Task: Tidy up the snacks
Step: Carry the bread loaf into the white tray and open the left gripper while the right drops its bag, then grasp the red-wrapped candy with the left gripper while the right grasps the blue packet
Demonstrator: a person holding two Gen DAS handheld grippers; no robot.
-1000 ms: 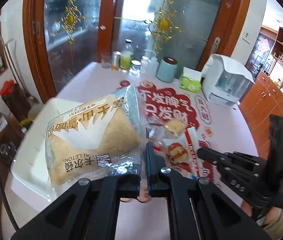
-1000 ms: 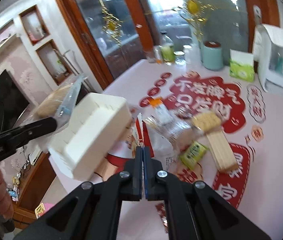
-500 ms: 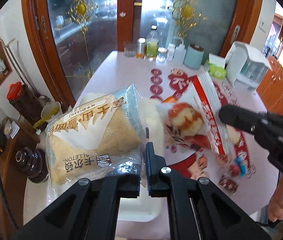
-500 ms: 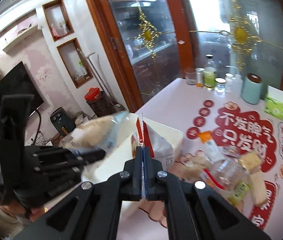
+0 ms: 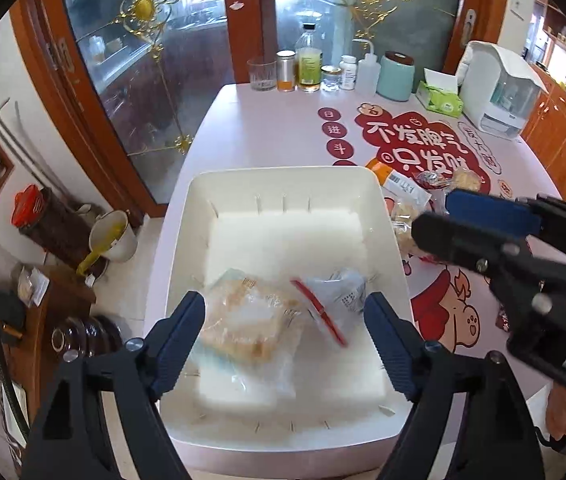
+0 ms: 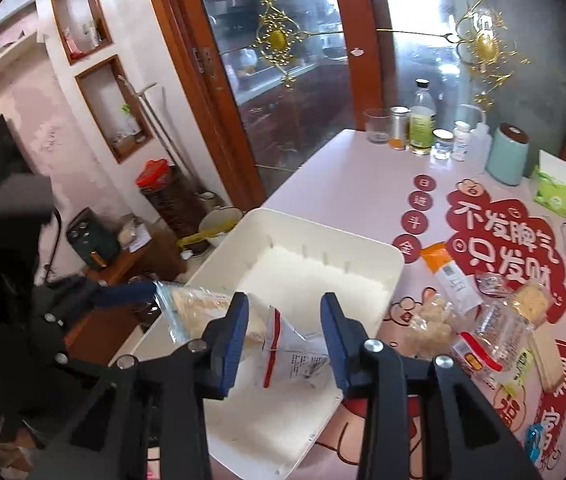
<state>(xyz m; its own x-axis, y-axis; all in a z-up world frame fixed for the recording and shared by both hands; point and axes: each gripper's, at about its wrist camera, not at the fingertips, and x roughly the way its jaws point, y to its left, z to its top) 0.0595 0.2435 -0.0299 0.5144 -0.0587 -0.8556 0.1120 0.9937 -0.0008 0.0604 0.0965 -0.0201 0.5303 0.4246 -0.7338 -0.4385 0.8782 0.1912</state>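
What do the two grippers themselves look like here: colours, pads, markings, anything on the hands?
Both are matte black angular frames with silver screws at the joints. Left gripper and right gripper each carry two blue ribbed finger pads. White letters "DAS" show on the right gripper's body, cut off at the frame edge. The bare hand gripping it shows no sleeve. No cables visible on either.
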